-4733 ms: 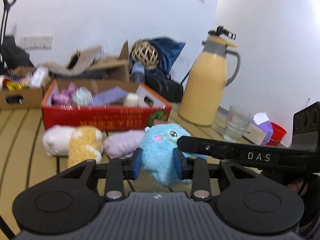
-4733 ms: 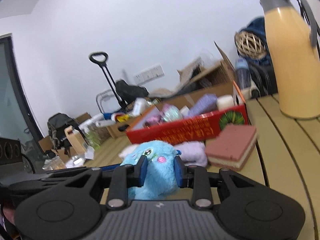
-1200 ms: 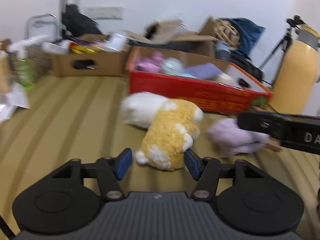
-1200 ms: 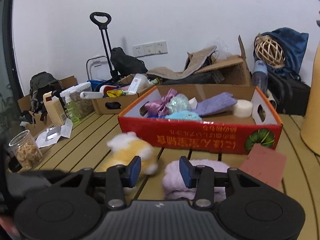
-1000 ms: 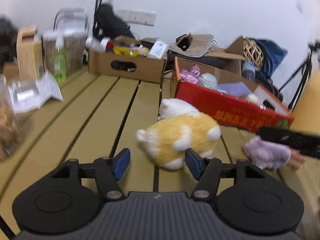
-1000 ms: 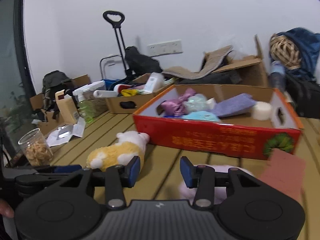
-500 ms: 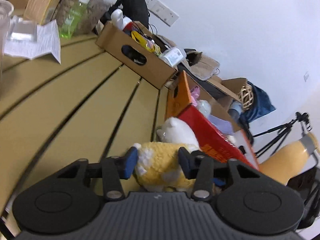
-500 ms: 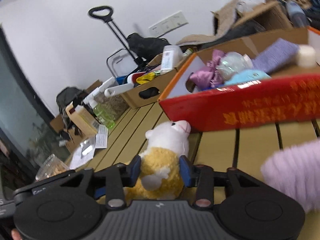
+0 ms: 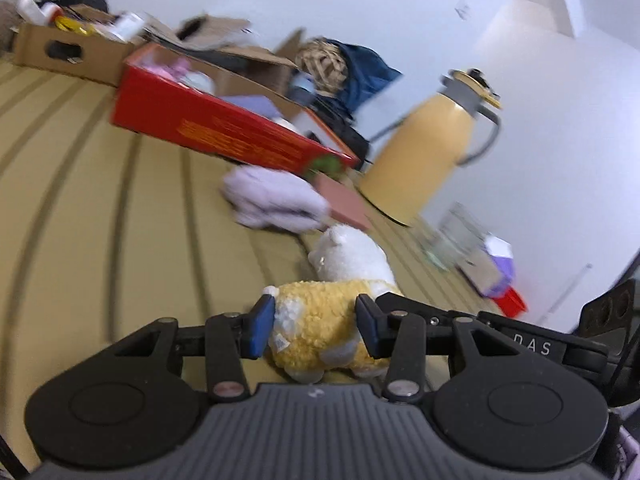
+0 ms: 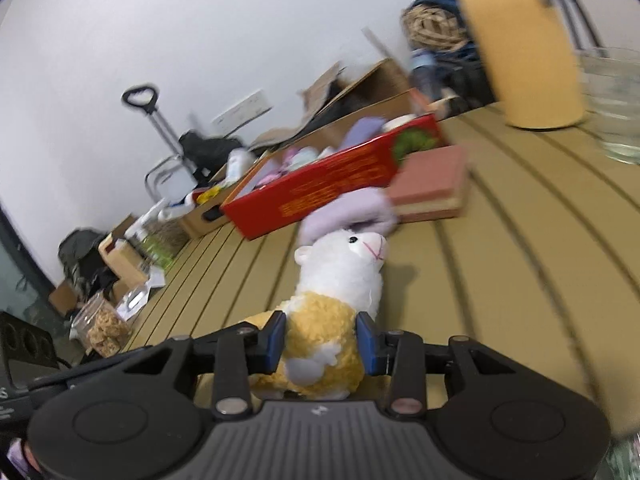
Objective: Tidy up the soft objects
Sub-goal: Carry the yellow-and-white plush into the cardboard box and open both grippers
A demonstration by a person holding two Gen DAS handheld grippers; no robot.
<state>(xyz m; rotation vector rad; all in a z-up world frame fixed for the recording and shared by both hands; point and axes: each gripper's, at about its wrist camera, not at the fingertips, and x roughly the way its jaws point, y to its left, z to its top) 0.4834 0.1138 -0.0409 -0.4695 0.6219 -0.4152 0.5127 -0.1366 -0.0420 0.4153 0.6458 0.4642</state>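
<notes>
- Left gripper (image 9: 315, 329) is clamping the yellow-and-white plush alpaca (image 9: 332, 312) by its yellow body, having just closed on it.
- Right gripper (image 10: 321, 340) is squeezing the same plush, also just closed.
- Plush is sitting low over the slatted tan surface (image 9: 100, 220), near the red cardboard box (image 9: 208, 124).

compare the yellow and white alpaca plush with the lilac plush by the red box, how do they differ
The alpaca plush is two-toned, a yellow body and a white head with a stitched face; the lilac plush is one pale colour with no face visible. The alpaca plush is clamped by both the left gripper and right gripper; the lilac plush lies free beside the red box. Both look fluffy and sit outside the box.
</notes>
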